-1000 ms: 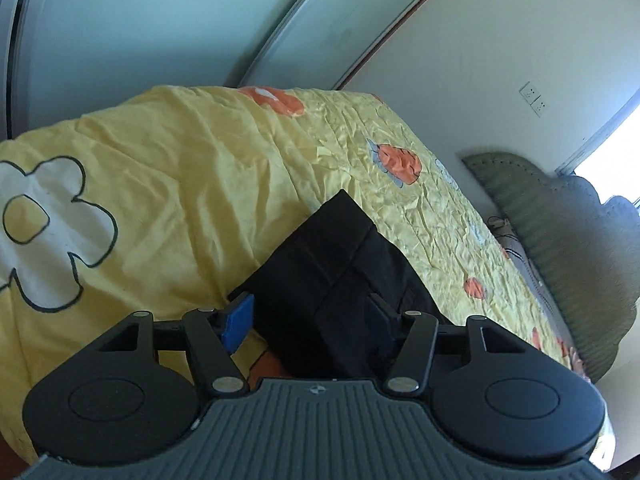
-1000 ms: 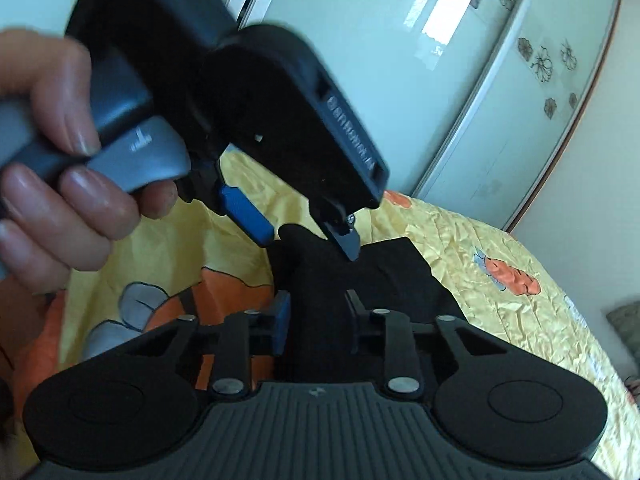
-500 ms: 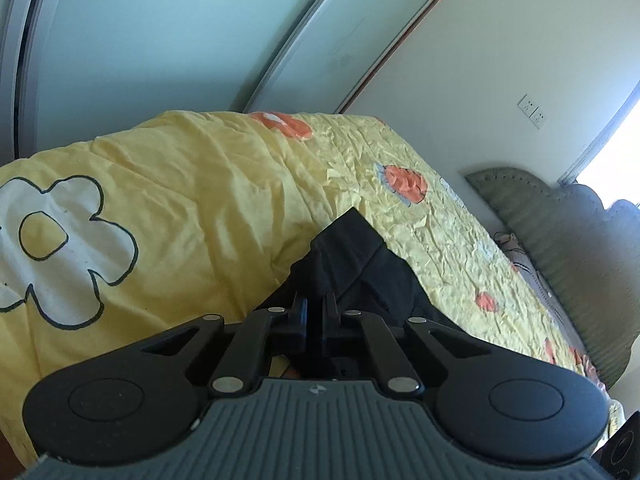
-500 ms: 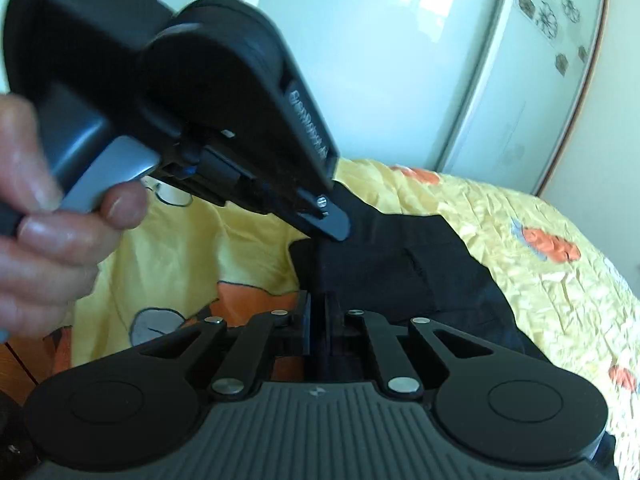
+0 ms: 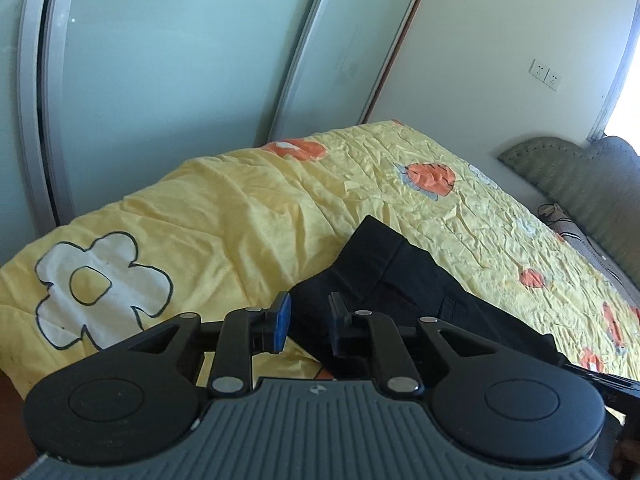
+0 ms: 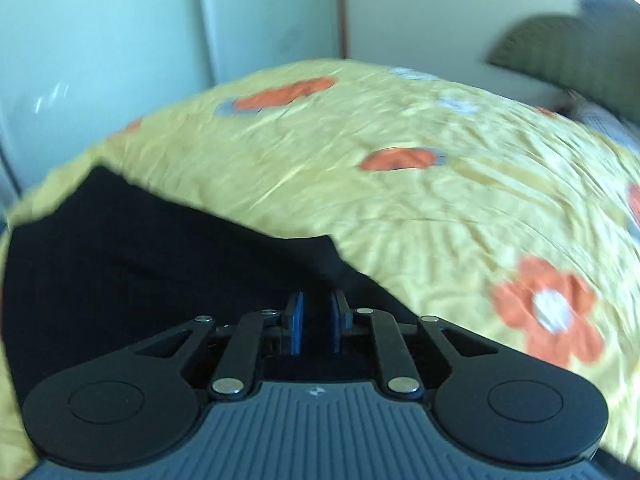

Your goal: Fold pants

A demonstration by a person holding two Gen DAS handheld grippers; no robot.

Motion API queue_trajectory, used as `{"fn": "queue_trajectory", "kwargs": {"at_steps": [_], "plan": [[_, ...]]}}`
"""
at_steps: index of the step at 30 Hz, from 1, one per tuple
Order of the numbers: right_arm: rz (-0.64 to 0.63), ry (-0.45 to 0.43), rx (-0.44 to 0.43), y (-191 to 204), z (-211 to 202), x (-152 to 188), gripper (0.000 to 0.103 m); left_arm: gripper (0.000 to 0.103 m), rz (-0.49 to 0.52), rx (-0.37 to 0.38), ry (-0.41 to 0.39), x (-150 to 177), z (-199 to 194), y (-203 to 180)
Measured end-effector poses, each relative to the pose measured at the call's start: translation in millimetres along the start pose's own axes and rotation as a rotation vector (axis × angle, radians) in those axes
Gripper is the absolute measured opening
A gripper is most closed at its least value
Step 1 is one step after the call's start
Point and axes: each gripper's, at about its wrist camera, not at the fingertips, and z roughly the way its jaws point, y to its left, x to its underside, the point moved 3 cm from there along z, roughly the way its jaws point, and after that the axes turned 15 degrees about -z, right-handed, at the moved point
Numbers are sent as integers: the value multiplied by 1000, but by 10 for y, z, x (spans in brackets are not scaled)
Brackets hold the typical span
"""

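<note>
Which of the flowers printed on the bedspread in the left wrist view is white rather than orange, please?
The large black-outlined flower at the bedspread's near left corner; the others are small and orange.

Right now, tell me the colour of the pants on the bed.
Plain black pants, no pattern visible, lying on the yellow flowered bedspread. Left wrist view shows them sharpest.

Right view motion-blurred; pants [image 6: 140,264] lower part hidden behind gripper body.
</note>
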Motion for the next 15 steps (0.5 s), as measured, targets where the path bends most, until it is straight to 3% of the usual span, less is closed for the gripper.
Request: {"fn": "queue_trajectory", "kwargs": {"at_steps": [3,4,5,7,9,12,15], "plan": [[2,-90,-51,37,-525,187,25,26,70,-29,-58,-17,-114,-153],[-8,-90,-60,79,-630,276,36,27,100,-12,-60,1,-135,-247],[-17,-81,-72,140,-714,375,46,33,138,17,-50,44,-152,-382],[-18,-47,-80,222,-808,588,49,47,216,103,-20,207,-153,-678],[9,2,-26,180,-825,839,48,61,318,185,15,465,-130,-1008],[154,-22,96,-118,-1078,1098,48,62,484,296,106,954,-123,-1475],[249,-73,210,-383,-1470,1279,49,63,587,409,186,1421,-182,-1818]]}}
